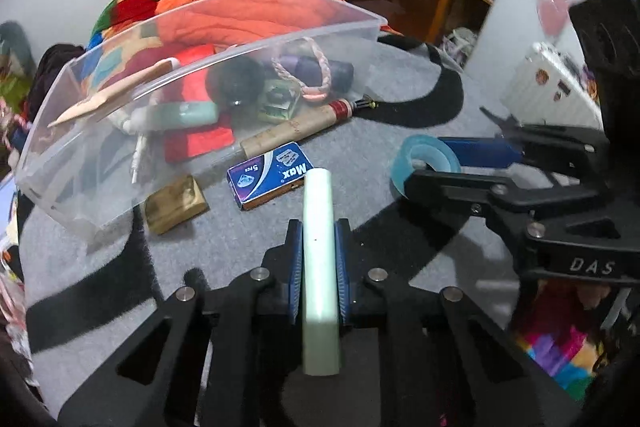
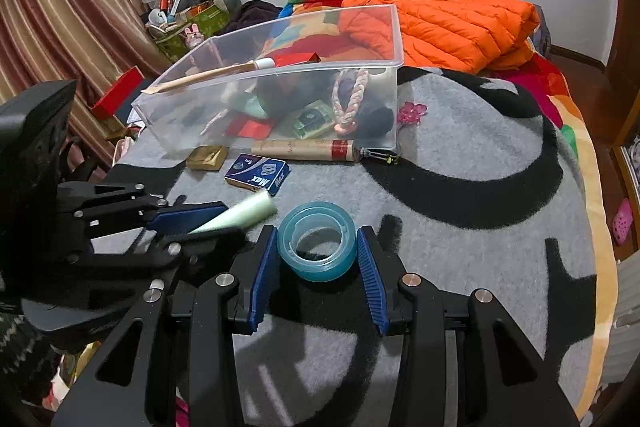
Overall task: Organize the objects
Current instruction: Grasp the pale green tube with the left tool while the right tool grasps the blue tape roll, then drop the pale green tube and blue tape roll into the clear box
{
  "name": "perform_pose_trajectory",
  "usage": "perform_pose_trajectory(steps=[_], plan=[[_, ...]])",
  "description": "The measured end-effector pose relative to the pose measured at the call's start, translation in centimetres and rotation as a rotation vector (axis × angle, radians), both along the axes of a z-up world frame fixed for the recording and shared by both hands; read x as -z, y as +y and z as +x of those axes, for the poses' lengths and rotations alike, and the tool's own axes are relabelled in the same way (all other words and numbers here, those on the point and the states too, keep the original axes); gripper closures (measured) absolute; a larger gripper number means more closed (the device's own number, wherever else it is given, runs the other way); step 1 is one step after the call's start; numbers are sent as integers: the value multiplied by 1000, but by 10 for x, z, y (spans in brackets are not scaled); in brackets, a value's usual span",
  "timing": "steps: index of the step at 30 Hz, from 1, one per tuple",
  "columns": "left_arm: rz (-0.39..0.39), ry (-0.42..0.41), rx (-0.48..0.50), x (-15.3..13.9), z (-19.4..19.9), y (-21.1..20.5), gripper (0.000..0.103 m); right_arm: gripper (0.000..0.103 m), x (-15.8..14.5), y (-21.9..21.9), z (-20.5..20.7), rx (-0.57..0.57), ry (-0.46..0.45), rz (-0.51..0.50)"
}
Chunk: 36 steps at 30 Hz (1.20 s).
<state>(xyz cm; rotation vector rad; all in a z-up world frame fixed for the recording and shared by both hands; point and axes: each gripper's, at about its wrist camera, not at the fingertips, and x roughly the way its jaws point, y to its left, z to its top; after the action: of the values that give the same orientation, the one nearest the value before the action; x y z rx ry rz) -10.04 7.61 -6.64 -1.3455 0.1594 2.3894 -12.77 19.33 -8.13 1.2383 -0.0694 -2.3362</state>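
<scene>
On the rug, left tool (image 1: 318, 239) clenches green tube (image 1: 320, 267); right tool (image 2: 318, 259) released around tape roll (image 2: 316, 241).

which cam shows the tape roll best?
Right wrist: the blue tape roll lies whole and centred between the right gripper pads, hole visible. Left wrist shows the roll off to the side, partly covered by a gripper finger.
</scene>
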Motion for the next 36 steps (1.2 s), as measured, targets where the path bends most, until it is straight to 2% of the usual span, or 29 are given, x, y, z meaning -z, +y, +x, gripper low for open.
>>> perform_pose_trajectory(steps=[7, 15, 19, 24, 28, 31, 36], plan=[[92, 33, -77, -20, 11, -19, 88, 66, -17, 6, -1, 25, 38, -25], [161, 172, -187, -70, 19, -51, 88, 66, -46, 6, -15, 42, 113, -49], [187, 206, -213, -90, 13, -66, 88, 66, -65, 1, -25, 51, 166, -58], [172, 259, -251, -111, -1, -86, 88, 66, -82, -8, -40, 51, 204, -67], [156, 260, -273, -117, -20, -101, 88, 66, -97, -18, -55, 39, 252, -52], [100, 259, -295, -115, -39, -107, 88, 66, -104, -27, -65, 23, 271, -34], [70, 196, -317, -93, -73, -116, 88, 66, -93, -46, -80, -5, 254, 19]])
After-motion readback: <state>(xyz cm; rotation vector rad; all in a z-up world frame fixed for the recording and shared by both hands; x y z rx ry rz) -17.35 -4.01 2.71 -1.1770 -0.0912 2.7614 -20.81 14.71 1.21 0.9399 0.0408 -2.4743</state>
